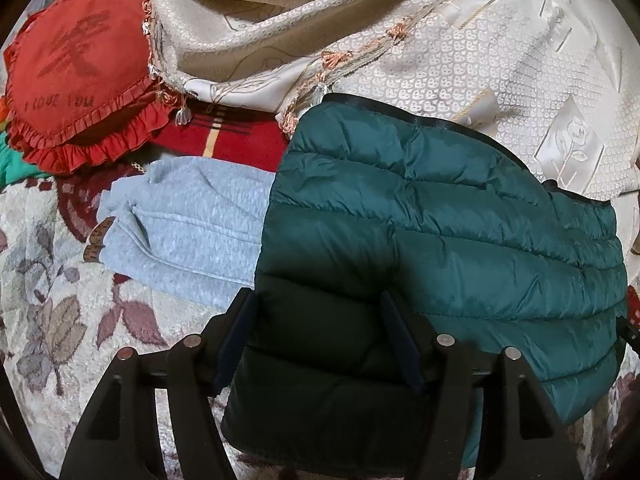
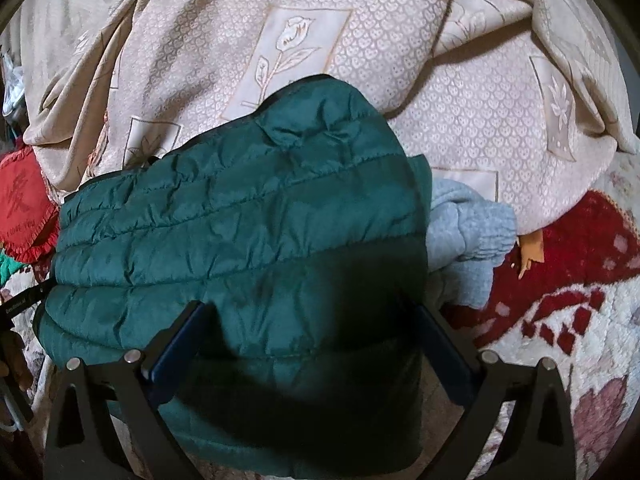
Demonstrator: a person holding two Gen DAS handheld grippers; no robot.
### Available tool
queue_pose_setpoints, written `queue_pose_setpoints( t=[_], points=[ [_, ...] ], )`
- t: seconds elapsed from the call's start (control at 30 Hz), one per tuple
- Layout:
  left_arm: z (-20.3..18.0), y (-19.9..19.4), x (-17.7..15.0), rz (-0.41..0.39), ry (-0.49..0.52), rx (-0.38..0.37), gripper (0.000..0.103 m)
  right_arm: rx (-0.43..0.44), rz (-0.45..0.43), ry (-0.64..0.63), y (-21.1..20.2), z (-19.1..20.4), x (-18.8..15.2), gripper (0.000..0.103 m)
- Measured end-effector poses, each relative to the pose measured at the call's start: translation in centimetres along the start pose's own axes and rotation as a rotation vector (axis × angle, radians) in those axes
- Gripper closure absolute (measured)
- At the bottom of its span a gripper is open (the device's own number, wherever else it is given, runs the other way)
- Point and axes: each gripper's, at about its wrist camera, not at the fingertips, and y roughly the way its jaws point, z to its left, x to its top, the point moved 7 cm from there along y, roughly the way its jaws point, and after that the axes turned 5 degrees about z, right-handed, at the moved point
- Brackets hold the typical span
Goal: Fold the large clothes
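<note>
- The green quilted jacket [image 1: 440,216] lies in a compact, folded-looking bundle on the floral blanket [image 1: 52,300], its far edge resting against the cream bedspread [image 1: 460,60] heaped behind it.
- In the left wrist view the left gripper [image 1: 324,336] hangs over the near left part of the bundle with its fingers spread wide; jacket fabric shows between them, but they do not pinch it.
- In the right wrist view the right gripper [image 2: 316,340] sits over the near right part of the jacket [image 2: 240,224], fingers likewise apart, clamping nothing.
- Judged from how it lies, the jacket is folded at least once: no sleeve sticks out, the quilted channels stack in even bands, and the outline is close to a rectangle. What seems left is a final halving or a smoothing and squaring of the edges; whether the underside is tidy is hidden.
- The bundle's long axis runs left to right across the bed, along the stitched channels; a dark-bound edge faces far, toward the bedspread, and the near edge sits under both grippers.
- A light blue sweatshirt [image 1: 192,224] lies under the jacket, sticking out on either side of it, and looks already folded too.
- A red heart-shaped cushion [image 1: 80,76] sits far left, well apart from the jacket.
</note>
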Motion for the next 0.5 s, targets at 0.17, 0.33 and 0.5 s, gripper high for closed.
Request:
queue_pose_setpoints(
  t=[0.17,0.33,0.5],
  points=[
    [0.1,0.2,0.1,0.018,-0.008,-0.021,0.055,0.007,0.002,0.007,0.0,-0.1,-0.1,0.000],
    [1.2,1.0,0.7,0.069,-0.101,-0.117,0.053,0.016,0.011,0.036,0.2,-1.1,0.1,0.000],
    [1.3,1.6,0.5,0.086,-0.122,-0.143,0.050,0.039,0.032,0.081,0.7,-2.0,-0.3,0.000]
  ],
)
